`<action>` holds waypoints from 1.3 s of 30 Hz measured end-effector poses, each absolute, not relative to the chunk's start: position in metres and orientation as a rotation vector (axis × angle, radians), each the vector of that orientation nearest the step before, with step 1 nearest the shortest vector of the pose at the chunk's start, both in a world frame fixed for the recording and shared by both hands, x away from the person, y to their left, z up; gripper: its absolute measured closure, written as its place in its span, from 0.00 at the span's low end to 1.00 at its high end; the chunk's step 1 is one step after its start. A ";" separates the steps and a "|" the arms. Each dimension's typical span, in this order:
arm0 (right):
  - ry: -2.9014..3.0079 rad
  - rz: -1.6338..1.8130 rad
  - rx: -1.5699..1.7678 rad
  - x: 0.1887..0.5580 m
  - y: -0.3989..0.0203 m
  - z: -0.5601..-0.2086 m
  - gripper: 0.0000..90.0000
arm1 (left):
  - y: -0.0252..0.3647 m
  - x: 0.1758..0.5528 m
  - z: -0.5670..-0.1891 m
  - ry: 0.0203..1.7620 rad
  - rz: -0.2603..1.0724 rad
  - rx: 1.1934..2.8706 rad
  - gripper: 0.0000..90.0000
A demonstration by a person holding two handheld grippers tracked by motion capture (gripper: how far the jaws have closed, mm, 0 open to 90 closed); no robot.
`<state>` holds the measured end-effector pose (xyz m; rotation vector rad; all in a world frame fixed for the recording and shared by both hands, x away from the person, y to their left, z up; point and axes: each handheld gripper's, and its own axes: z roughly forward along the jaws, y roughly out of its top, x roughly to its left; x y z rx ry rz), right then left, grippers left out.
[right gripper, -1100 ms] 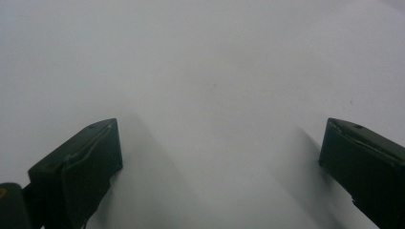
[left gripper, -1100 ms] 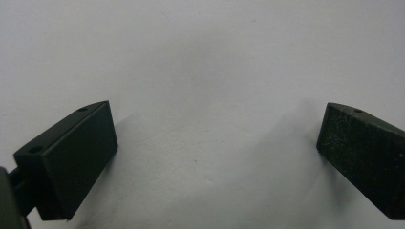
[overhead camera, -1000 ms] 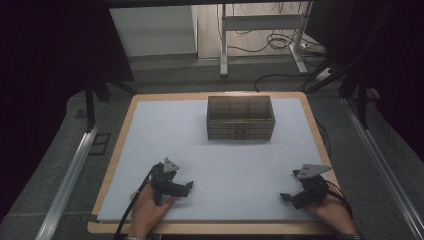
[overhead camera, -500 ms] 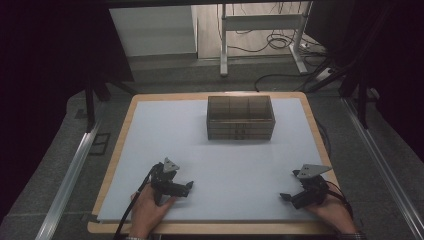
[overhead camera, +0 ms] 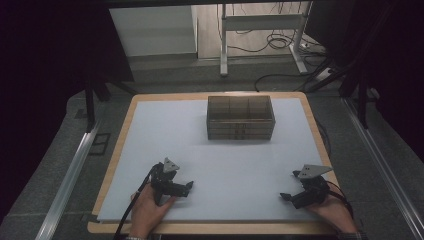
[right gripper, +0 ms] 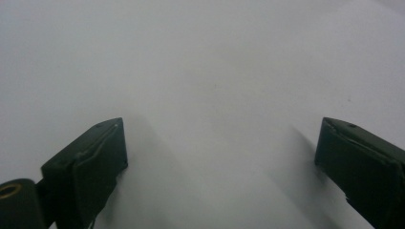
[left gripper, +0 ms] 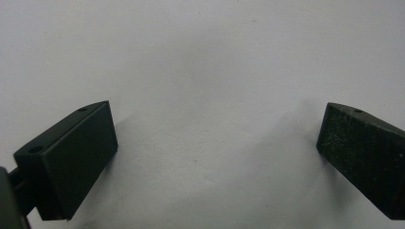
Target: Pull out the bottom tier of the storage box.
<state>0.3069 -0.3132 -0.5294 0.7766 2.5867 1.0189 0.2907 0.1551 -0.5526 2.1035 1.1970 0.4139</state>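
Observation:
My left gripper [overhead camera: 189, 186] rests on the white sheet near the front left, held by a hand, its tips pointing right. In the left gripper view its jaws stand wide apart, left gripper [left gripper: 217, 143] open over bare white surface. My right gripper [overhead camera: 285, 196] lies at the front right in the other hand, tips pointing left. The right gripper view shows the right gripper [right gripper: 219, 152] open too, nothing between the jaws. A dark see-through box [overhead camera: 241, 118] with several compartments stands at the back middle, well away from both grippers.
The white sheet [overhead camera: 225, 165] lies on a wooden board [overhead camera: 117, 150] with raised light edges. Metal rails [overhead camera: 67, 180] run along both sides. Table legs and cables [overhead camera: 280, 42] lie on the floor beyond the board.

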 end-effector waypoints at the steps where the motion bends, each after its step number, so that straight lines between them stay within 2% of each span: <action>1: 2.592 1.025 0.793 0.307 -0.314 -0.528 0.07 | 0.155 0.291 -0.553 1.197 0.414 2.104 0.00; 7: 2.602 1.021 0.805 0.308 -0.314 -0.525 0.10 | 0.155 0.291 -0.553 1.197 0.414 2.103 0.00; 11: 2.597 1.008 0.787 0.309 -0.313 -0.520 0.17 | 0.155 0.291 -0.553 1.197 0.414 2.104 0.00; 16: 2.604 0.982 0.780 0.311 -0.311 -0.518 0.20 | 0.155 0.291 -0.553 1.197 0.414 2.103 0.00; 32: 2.600 0.907 0.711 0.321 -0.296 -0.510 0.21 | 0.155 0.291 -0.553 1.197 0.414 2.103 0.00; 39: 2.568 0.873 0.671 0.326 -0.290 -0.507 0.27 | 0.155 0.291 -0.553 1.197 0.414 2.103 0.00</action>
